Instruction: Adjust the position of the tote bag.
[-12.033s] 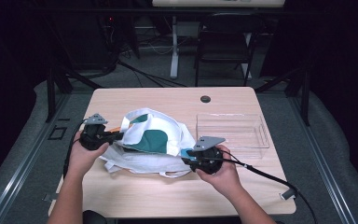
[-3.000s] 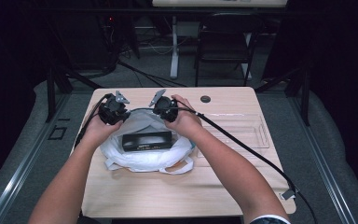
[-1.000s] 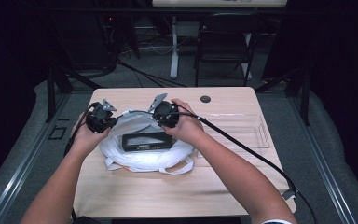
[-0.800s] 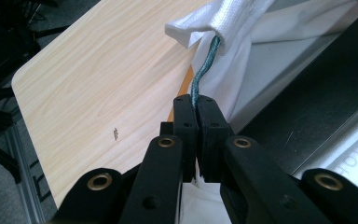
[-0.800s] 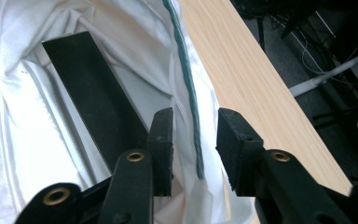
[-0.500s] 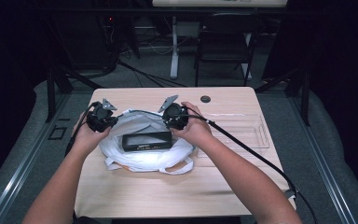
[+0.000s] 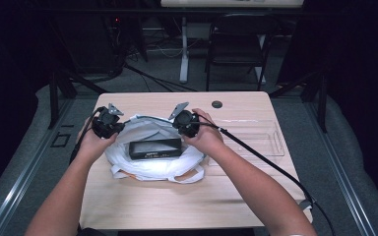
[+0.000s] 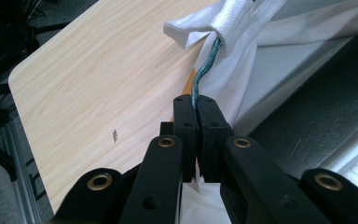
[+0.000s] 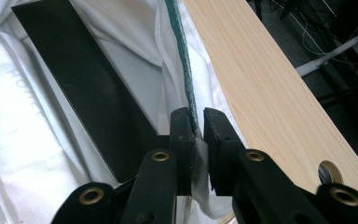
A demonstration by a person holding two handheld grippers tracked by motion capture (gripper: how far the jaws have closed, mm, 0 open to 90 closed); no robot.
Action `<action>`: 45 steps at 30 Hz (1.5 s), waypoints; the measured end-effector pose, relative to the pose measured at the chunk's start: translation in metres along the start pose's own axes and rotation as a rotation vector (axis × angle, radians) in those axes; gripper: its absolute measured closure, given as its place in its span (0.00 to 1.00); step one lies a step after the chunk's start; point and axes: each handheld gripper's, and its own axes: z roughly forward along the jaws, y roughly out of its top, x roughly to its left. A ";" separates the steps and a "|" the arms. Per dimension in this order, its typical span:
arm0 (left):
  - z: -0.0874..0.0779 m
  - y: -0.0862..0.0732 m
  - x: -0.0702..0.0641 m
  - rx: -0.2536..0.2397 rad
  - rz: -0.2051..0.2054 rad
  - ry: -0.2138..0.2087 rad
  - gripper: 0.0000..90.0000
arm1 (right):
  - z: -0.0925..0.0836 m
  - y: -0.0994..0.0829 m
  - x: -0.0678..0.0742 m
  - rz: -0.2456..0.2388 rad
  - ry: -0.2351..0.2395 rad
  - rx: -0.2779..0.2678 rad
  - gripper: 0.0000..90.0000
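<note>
As the right-hand jaws have just been closing, the white bag [image 7: 152, 157] on the worktop [image 7: 142, 206] now has its green-edged rim [image 9: 182, 56] pinched at both sides.
- Black box [image 7: 155, 147]: lying flat in the bag's mouth, moved little in the last three seconds.
- Left gripper [image 8: 196, 116]: clenched on the rim left of the box.
- Right gripper [image 9: 196, 126]: grasping the rim right of the box; shifted outward from the box.
- Judgement: mouth held spread, ready for closing or lifting.
- Clear tray [image 7: 261, 142]: right of the bag.

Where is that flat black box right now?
In the high view the black box lies on the white bag, left of the table's middle, between the left gripper and right gripper.
</note>
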 end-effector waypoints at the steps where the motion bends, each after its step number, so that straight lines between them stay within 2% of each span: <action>1: 0.000 0.001 0.000 0.001 0.004 0.004 0.98 | 0.001 0.000 0.000 0.003 0.000 -0.001 0.92; 12: 0.006 0.006 0.001 0.019 0.004 -0.001 0.98 | 0.007 -0.001 -0.005 0.005 -0.009 0.021 0.92; 29: 0.016 0.010 0.002 0.019 -0.013 -0.002 0.98 | 0.020 -0.003 -0.015 0.049 -0.002 0.031 0.92; 30: 0.016 0.010 0.003 0.023 -0.013 -0.006 0.98 | 0.019 -0.002 -0.016 0.039 -0.006 0.049 0.92; 45: 0.028 0.014 0.003 0.036 -0.027 -0.010 0.98 | 0.031 -0.006 -0.022 0.075 -0.004 0.064 0.92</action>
